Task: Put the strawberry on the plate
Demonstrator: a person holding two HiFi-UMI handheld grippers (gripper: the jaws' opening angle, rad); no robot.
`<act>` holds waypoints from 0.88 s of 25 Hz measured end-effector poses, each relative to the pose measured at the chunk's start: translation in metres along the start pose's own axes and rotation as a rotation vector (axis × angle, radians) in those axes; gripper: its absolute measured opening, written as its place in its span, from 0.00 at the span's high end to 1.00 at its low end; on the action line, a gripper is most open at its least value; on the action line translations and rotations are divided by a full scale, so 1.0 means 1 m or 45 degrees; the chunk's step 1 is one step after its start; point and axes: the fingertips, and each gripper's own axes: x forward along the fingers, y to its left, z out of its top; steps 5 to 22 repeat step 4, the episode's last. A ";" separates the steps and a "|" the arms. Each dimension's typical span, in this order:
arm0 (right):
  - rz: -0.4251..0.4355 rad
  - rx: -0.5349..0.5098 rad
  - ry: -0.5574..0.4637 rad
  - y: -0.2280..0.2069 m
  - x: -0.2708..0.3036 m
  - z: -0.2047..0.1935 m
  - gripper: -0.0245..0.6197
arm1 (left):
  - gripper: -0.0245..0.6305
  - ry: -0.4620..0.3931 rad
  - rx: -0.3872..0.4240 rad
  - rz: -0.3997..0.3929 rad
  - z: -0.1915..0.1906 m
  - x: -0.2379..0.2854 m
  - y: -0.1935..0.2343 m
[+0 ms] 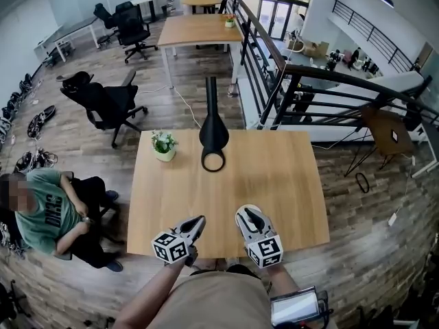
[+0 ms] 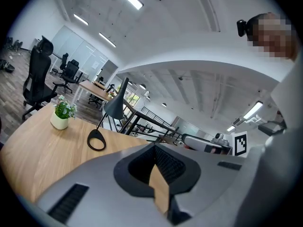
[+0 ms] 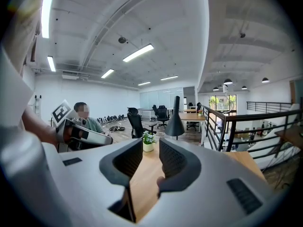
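Observation:
No strawberry and no plate show in any view. My left gripper (image 1: 199, 220) hangs over the near edge of the wooden table (image 1: 274, 184), its jaws drawn together at the tips with nothing between them; in the left gripper view (image 2: 154, 148) only a thin wedge of tabletop shows between the pads. Just to its right, my right gripper (image 1: 248, 214) is open with a narrow gap. In the right gripper view (image 3: 150, 143) bare wood fills that gap and nothing is held.
A small potted plant (image 1: 164, 146) stands at the table's far left. A black lamp (image 1: 213, 132) with a ring base (image 1: 212, 160) is at the far middle. A person (image 1: 48, 211) sits to the left of the table. A railing (image 1: 302, 88) runs at the far right.

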 end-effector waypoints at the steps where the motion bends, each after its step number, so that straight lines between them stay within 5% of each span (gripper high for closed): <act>1: 0.013 0.030 0.000 0.007 0.000 0.002 0.78 | 0.96 -0.005 -0.012 -0.007 0.001 -0.005 -0.001; 4: 0.059 0.139 0.020 0.038 -0.003 -0.001 0.78 | 0.96 -0.011 -0.072 -0.024 -0.003 -0.030 -0.005; 22: 0.059 0.139 0.020 0.038 -0.003 -0.001 0.78 | 0.96 -0.011 -0.072 -0.024 -0.003 -0.030 -0.005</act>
